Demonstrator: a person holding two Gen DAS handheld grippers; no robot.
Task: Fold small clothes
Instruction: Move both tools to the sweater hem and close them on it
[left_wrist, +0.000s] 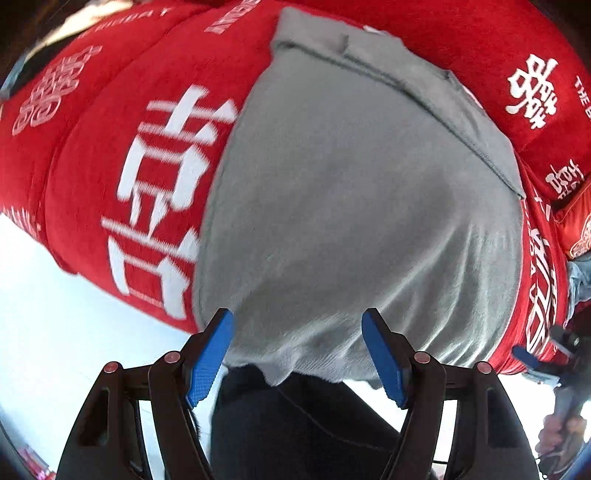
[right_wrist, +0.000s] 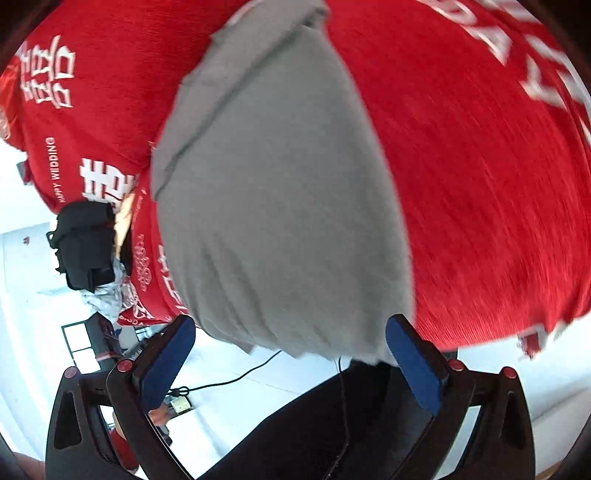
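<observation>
A small grey garment (left_wrist: 351, 203) lies spread on a red blanket (left_wrist: 92, 192) printed with white characters. Its frayed near hem hangs over the blanket's near edge. My left gripper (left_wrist: 297, 321) is open, its blue pads (left_wrist: 208, 358) standing wide apart on either side of that hem. The right wrist view shows the same grey garment (right_wrist: 280, 206) on the red blanket (right_wrist: 480, 184), and my right gripper (right_wrist: 291, 325) is open too, straddling the near hem with nothing clamped. A blue finger of the right gripper (left_wrist: 532, 360) shows at the blanket's right edge.
Dark trousers (left_wrist: 314, 424) of a person fill the space under the hem in both views. A black boxy object (right_wrist: 85, 247) sits at the blanket's left edge. A black cable (right_wrist: 229, 380) runs across the white floor (left_wrist: 55, 314). A hand (left_wrist: 561, 435) shows at lower right.
</observation>
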